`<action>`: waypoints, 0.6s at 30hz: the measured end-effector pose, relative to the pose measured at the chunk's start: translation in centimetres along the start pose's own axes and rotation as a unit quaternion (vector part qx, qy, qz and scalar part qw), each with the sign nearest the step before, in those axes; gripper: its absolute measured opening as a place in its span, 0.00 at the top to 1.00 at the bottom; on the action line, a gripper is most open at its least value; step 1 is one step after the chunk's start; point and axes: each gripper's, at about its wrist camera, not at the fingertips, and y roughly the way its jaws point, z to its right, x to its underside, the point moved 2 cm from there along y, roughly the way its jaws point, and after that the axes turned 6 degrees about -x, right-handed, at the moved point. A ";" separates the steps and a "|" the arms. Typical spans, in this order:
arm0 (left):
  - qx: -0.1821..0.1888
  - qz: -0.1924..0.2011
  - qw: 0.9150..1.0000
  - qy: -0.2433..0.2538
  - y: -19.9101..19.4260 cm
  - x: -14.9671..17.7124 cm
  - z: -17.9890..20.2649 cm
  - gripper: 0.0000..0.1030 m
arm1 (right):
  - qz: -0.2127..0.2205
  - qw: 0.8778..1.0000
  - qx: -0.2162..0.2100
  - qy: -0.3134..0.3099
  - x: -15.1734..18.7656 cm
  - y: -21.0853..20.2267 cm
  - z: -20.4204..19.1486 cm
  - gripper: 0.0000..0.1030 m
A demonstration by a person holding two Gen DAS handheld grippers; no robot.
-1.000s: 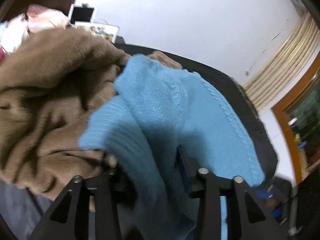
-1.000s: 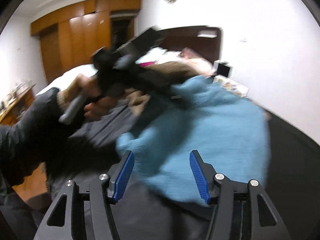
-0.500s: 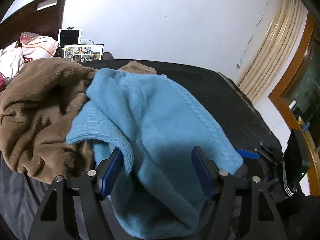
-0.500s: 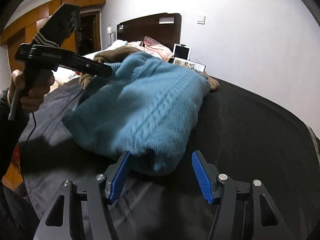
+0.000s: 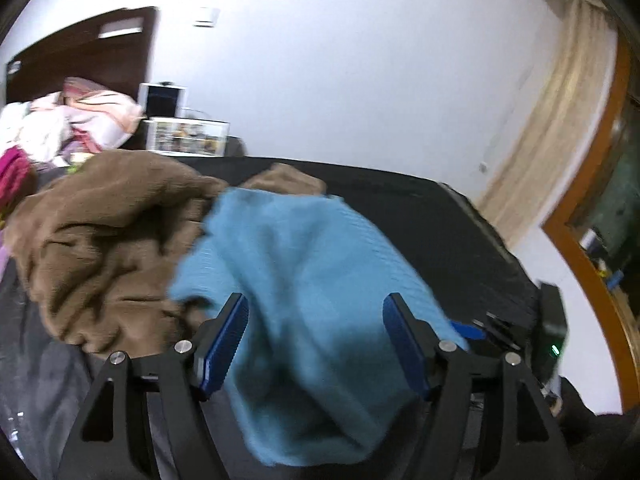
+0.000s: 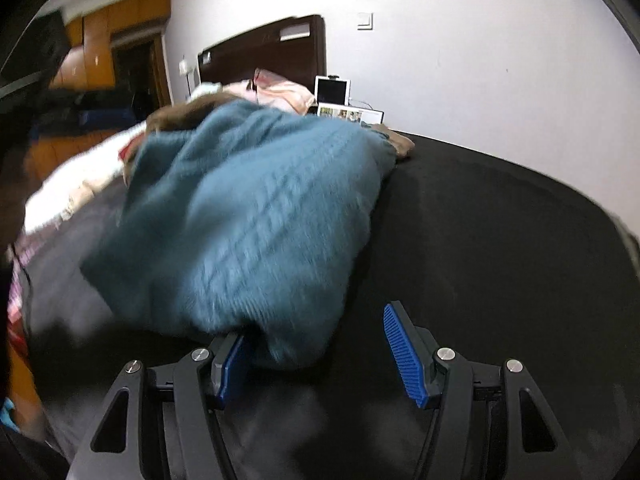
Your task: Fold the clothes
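Blue knit sweater (image 5: 304,280) lies folded on black bedcover (image 6: 500,240); my left gripper (image 5: 316,336) and right gripper (image 6: 316,352) both gape, clamping nothing.

A plain white wall (image 6: 480,60) fills twelve o'clock, carrying a light switch (image 6: 365,21) beside a dark wooden headboard (image 6: 264,54). At ten o'clock stand orange wooden wardrobes (image 6: 116,32); in the left wrist view, cream curtains (image 5: 560,120) hang at two o'clock.
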 end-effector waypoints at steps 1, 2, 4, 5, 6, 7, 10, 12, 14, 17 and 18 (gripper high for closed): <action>0.016 -0.006 1.000 0.006 0.5 0.3 0.9 0.27 | 0.002 1.000 0.002 0.000 -0.3 0.1 -0.1 0.38; 0.031 -0.013 0.999 0.011 1.0 0.6 1.8 0.27 | 0.004 1.000 0.006 0.000 -0.5 0.2 -0.1 0.38; 0.042 -0.036 0.998 0.016 3.1 1.4 2.8 0.27 | 0.005 1.000 0.011 0.005 -0.6 0.2 0.0 0.38; 0.041 -0.049 0.998 0.015 4.2 1.9 3.0 0.27 | 0.004 1.000 0.013 0.009 -0.6 0.2 0.2 0.38; 0.038 -0.062 0.997 0.008 5.3 2.3 2.7 0.27 | 0.003 1.000 0.016 0.016 -0.5 0.2 0.6 0.38; 0.034 -0.075 0.997 0.000 6.2 2.8 2.3 0.27 | 0.001 1.000 0.017 0.023 -0.4 0.2 1.0 0.38; 0.035 -0.085 0.996 -0.021 7.4 3.7 0.9 0.35 | -0.006 0.999 0.009 0.053 0.0 0.2 2.4 0.37; 0.026 -0.080 0.996 -0.016 7.2 3.9 0.7 0.44 | -0.012 0.998 0.003 0.067 0.3 0.3 3.1 0.37; 0.011 -0.079 0.997 -0.011 7.2 4.3 0.4 0.51 | -0.018 0.997 0.009 0.070 0.5 0.5 3.4 0.36; -0.001 -0.077 0.997 -0.016 7.7 4.8 -0.5 0.69 | -0.039 0.997 0.024 0.065 1.1 1.1 3.7 0.34; -0.001 -0.075 0.997 -0.022 7.7 4.9 -0.8 0.77 | -0.046 0.996 0.025 0.069 1.3 1.4 3.9 0.33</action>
